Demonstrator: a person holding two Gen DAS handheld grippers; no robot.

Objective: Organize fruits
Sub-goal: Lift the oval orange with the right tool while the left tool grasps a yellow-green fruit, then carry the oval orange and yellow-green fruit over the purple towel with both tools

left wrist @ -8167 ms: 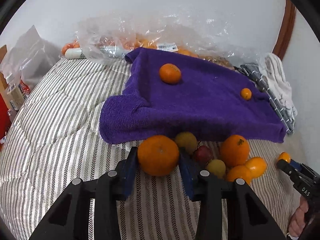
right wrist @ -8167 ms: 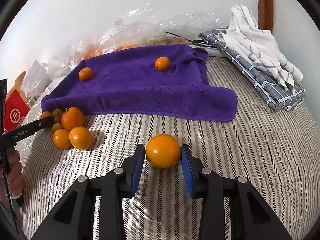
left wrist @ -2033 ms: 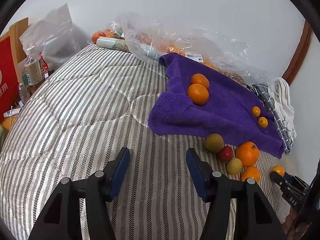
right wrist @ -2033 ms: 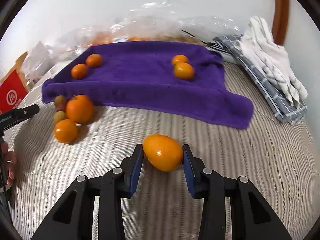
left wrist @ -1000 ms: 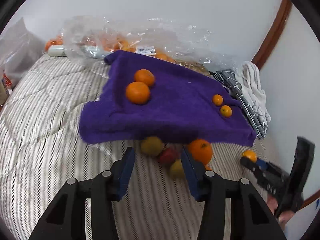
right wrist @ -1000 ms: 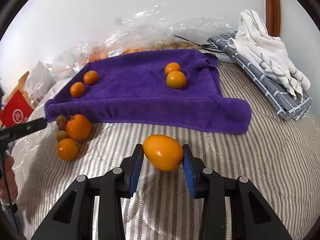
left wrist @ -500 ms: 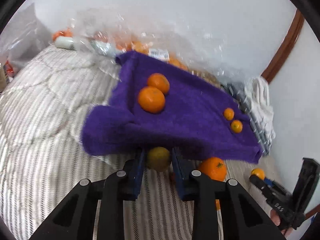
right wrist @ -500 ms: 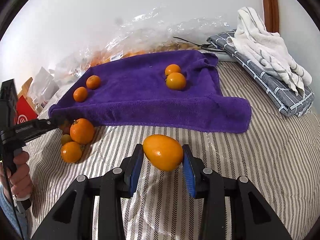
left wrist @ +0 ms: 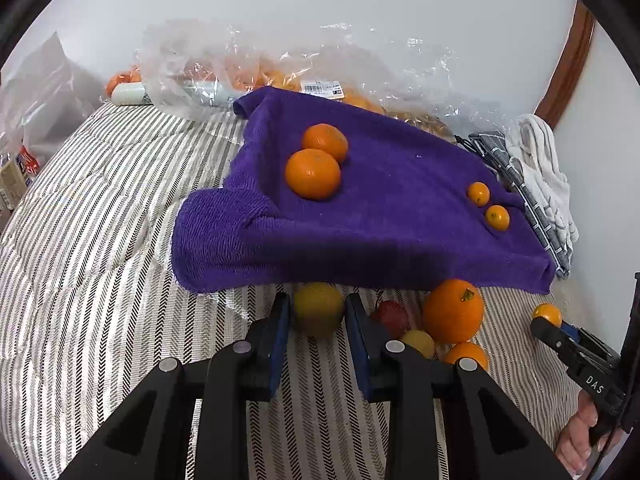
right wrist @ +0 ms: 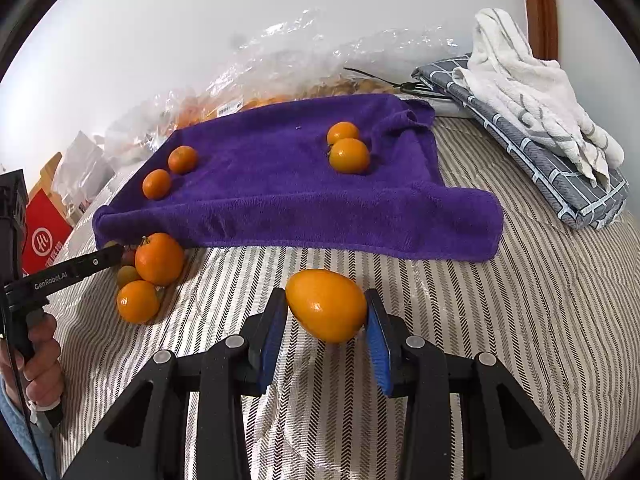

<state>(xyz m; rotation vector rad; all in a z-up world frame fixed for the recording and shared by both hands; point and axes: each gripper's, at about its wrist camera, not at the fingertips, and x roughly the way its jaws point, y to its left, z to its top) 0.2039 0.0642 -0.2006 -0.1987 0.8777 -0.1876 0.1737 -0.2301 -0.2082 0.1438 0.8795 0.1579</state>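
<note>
Both grippers grip fruit: right gripper (right wrist: 326, 322) clamps an egg-shaped orange fruit (right wrist: 326, 304) above the striped bedcover (right wrist: 520, 320); left gripper (left wrist: 318, 316) pinches a greenish-yellow fruit (left wrist: 318, 308) by the purple towel (left wrist: 400, 216). Smooth, round, probably bruisable: squeeze gently across the widest middle.

Bright even light, sharp, fisheye-warped edges.
</note>
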